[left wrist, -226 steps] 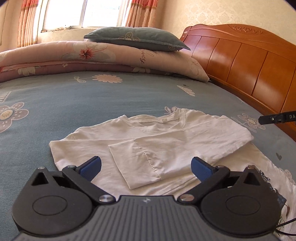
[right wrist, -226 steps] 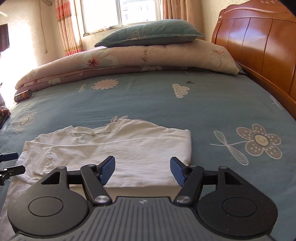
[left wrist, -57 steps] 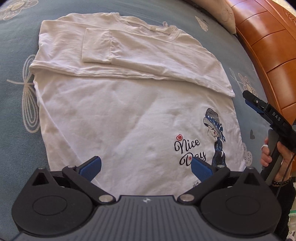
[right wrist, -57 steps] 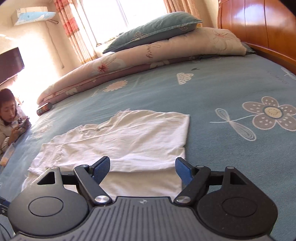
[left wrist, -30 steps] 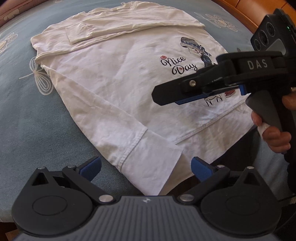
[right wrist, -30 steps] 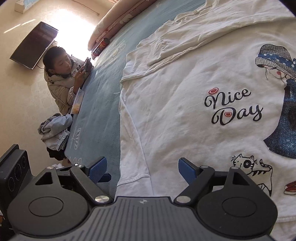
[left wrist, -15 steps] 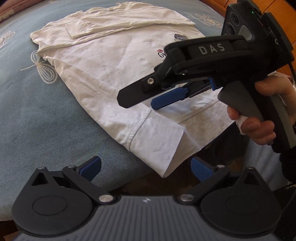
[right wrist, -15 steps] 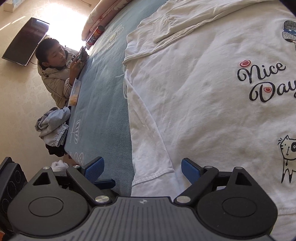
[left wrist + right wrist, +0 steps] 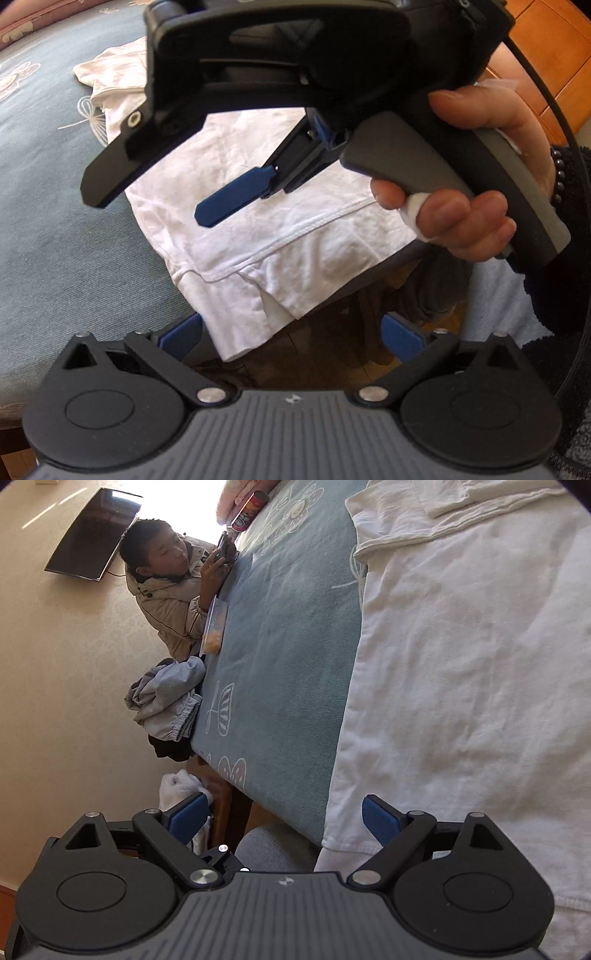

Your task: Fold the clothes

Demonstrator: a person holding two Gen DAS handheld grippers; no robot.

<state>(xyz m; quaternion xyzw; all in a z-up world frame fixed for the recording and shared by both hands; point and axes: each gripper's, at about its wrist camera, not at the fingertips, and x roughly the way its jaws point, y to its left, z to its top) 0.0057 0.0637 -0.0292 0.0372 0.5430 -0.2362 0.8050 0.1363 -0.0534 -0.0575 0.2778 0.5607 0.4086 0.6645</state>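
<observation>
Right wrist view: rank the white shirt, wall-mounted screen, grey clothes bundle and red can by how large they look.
1. white shirt, by far the largest
2. grey clothes bundle and wall-mounted screen: they look alike, and the screen is farther off, so not ranked
3. red can, smallest

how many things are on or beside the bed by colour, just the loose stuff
white: 2, the shirt on the bed and a cloth on the floor
grey: 1, the clothes pile by the bed's side
red: 1, the can on the bed
orange: 1, the snack box
total: 5
</observation>
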